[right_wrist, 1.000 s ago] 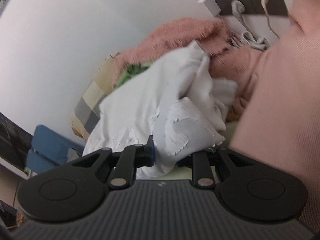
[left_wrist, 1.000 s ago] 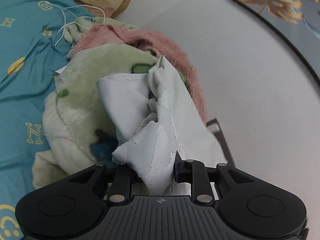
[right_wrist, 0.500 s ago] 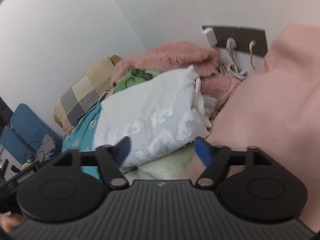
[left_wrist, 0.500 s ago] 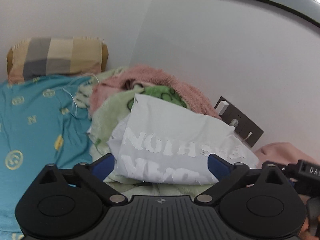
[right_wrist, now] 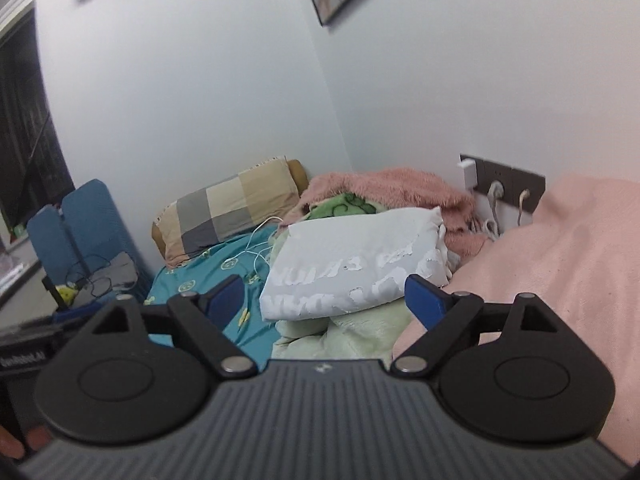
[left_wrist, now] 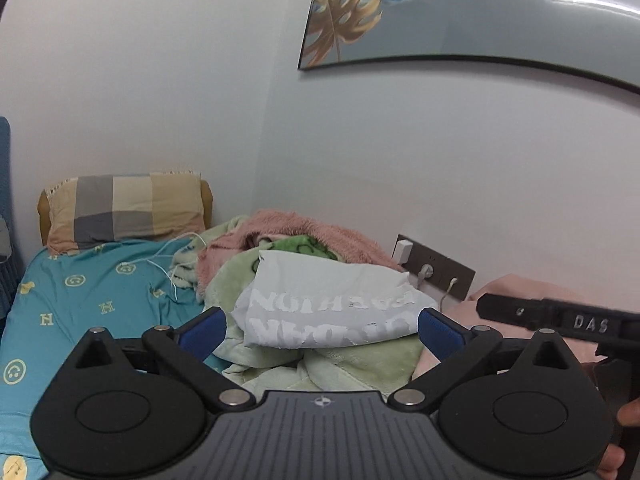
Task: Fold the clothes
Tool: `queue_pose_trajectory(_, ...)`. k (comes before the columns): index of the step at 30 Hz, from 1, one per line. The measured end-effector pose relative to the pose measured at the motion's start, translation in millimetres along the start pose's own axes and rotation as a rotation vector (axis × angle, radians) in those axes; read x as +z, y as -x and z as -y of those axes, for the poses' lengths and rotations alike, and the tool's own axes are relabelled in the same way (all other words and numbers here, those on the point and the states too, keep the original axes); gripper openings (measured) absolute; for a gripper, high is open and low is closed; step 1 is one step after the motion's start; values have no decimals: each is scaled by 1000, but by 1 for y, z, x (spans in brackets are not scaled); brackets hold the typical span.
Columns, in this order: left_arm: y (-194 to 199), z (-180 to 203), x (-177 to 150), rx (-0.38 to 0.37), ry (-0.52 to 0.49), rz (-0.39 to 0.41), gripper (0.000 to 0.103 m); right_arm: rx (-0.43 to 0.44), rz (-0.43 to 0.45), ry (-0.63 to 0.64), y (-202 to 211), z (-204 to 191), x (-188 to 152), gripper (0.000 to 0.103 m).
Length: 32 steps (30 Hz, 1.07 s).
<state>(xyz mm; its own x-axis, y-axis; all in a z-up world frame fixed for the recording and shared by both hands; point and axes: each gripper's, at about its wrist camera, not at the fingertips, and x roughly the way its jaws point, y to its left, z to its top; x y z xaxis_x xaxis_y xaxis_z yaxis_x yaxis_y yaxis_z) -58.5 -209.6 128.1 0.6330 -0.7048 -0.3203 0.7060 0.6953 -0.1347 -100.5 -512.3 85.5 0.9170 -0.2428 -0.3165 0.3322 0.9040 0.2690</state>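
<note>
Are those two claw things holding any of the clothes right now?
No, nothing is held. The left gripper is open, the right gripper is opening, and the folded white shirt lies free on the pile.

My left gripper (left_wrist: 322,330) has a black body with a ribbed grey top plate, and a small white emblem sits at the plate's front edge. Two round black housings flank the plate, each with a raised disc. Black linkage arms pivot on silver rivets. My fingers (left_wrist: 202,327) carry blue pads. My right gripper (right_wrist: 324,298) is of the same build: ribbed plate, black discs, silver rivets, blue pads. In the left view its black side bar bears the white letters "DAS". In the right view a black part at the left edge bears small white lettering, which is too blurred to read.
</note>
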Motion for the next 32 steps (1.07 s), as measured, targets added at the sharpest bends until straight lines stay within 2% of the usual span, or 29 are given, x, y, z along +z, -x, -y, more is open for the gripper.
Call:
queue_pose_trajectory(6, 26, 1, -23, 30, -10, 61, 103, -32, 84, 99, 26, -27, -30, 89)
queue_pose_trajectory(11, 37, -2, -36, 71, -36, 82, 103, -50, 125, 158, 30, -43, -48, 89)
queue_pose_trajectory(20, 36, -4, -50, 102, -78, 81, 103, -102, 116, 196, 18, -54, -69, 89)
queue_pose_trajectory(32, 26, -8, -58, 100, -72, 62, 103, -112, 116, 201, 13, -63, -72, 89)
